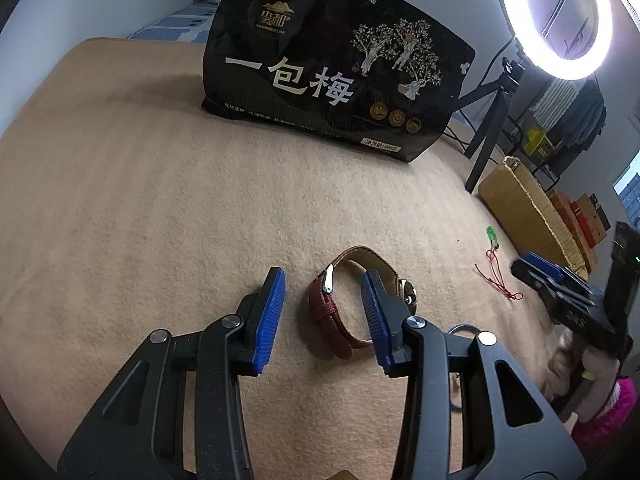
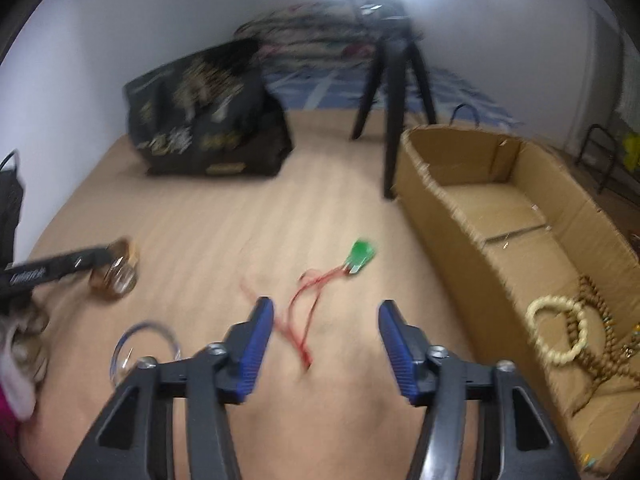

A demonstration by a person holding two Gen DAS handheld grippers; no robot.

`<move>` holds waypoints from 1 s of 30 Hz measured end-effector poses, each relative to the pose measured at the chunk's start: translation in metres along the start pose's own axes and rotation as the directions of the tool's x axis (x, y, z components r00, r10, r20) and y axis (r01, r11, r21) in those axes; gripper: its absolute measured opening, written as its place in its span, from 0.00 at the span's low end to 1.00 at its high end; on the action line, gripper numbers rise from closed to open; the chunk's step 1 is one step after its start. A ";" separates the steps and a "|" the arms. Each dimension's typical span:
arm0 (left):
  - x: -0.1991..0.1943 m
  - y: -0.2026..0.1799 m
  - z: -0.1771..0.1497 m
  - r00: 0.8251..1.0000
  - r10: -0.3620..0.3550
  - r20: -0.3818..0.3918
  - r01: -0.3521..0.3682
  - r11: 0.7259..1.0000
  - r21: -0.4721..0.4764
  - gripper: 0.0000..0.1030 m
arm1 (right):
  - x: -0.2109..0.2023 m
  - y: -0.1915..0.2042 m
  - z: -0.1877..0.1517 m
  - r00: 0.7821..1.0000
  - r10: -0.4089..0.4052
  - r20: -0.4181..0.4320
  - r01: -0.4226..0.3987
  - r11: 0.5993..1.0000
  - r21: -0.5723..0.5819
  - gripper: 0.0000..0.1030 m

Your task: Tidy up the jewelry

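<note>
While left tongs straddle watch, right tongs gape.

Both grippers same build: black plastic linkage arms, silver pivot screws, ribbed blue pads. White lettering on left gripper body. Person wears fuzzy cream cuff, magenta sleeve.

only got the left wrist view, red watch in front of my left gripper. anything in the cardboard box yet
observer: yes, a cream bead bracelet and brown bead strands lie at the near end of the cardboard box.
operator: right gripper holding anything
observer: no, the right gripper is open and empty; the red cord of the green pendant lies between its fingers.
operator: anything else loose
observer: a clear bangle, just left of that gripper.
</note>
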State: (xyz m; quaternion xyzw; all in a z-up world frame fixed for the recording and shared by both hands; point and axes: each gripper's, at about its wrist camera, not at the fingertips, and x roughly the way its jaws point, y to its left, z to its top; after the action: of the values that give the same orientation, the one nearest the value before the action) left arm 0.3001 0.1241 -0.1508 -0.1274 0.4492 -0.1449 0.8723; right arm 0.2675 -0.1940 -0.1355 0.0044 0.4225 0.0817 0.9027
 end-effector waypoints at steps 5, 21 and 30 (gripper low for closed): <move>0.003 -0.007 0.001 1.000 -0.004 -0.011 0.005 1.000 0.017 0.39 | 0.025 -0.002 0.013 1.000 -0.011 -0.029 0.012 1.000 0.018 0.55; 0.023 -0.021 0.005 0.988 0.137 -0.077 -0.133 0.989 0.064 0.10 | 0.050 0.007 0.021 0.999 0.015 -0.047 -0.016 1.000 -0.018 0.15; 0.002 -0.053 0.014 0.987 0.158 -0.025 -0.156 0.985 0.075 0.10 | -0.002 0.000 0.017 0.996 0.088 0.022 -0.088 0.996 -0.024 0.15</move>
State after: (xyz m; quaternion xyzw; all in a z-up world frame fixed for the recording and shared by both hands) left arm 0.3060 0.0759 -0.1260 -0.0573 0.4656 -0.0938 0.8781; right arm 0.2787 -0.1935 -0.1231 0.0135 0.4105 0.1262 0.9030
